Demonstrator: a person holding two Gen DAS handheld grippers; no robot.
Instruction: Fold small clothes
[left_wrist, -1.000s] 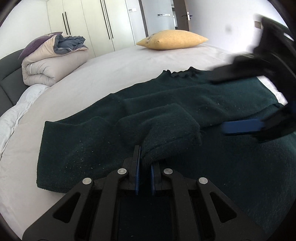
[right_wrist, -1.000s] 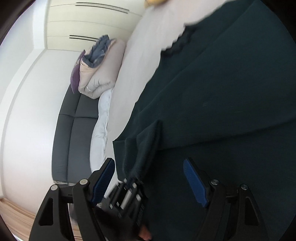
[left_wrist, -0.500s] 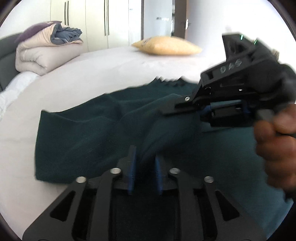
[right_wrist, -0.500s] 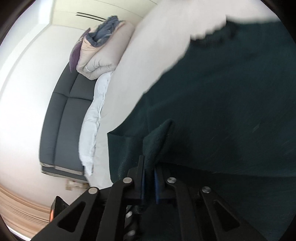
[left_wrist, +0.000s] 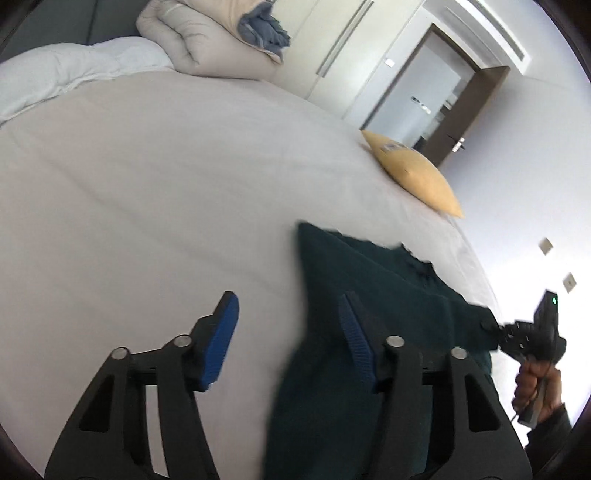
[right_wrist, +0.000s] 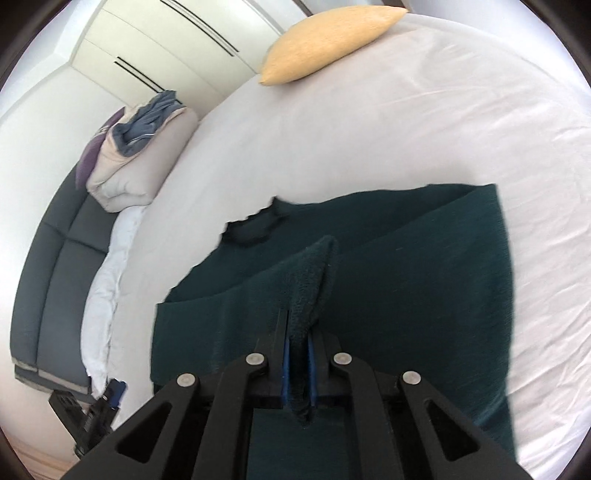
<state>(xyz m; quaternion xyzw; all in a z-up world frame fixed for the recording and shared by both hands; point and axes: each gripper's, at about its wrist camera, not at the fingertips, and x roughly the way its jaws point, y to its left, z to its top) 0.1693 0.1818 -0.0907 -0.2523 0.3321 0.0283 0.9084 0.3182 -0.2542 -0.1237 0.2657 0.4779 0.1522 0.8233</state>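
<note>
The dark green knitted sweater (right_wrist: 424, 266) lies on the white bed (right_wrist: 406, 129). The right claw (right_wrist: 297, 354) is clamped on a bunched fold of it; the left claw (left_wrist: 288, 339) is opening, nothing between its pads. To fold well, carry the pinched fold across and lay it flat. The yellow pillow (right_wrist: 328, 38) and rolled beige duvet (right_wrist: 136, 162) sit far off, clear of the work.

No words, numbers or brand marks can be read anywhere. The yellow pillow (left_wrist: 413, 173) at the far edge of the bed (left_wrist: 147, 177) carries a small pale label near its upper corner, but the print on it is too small and blurred to make out. A small sign beside the doorway (left_wrist: 424, 96) is likewise only a pale patch.
</note>
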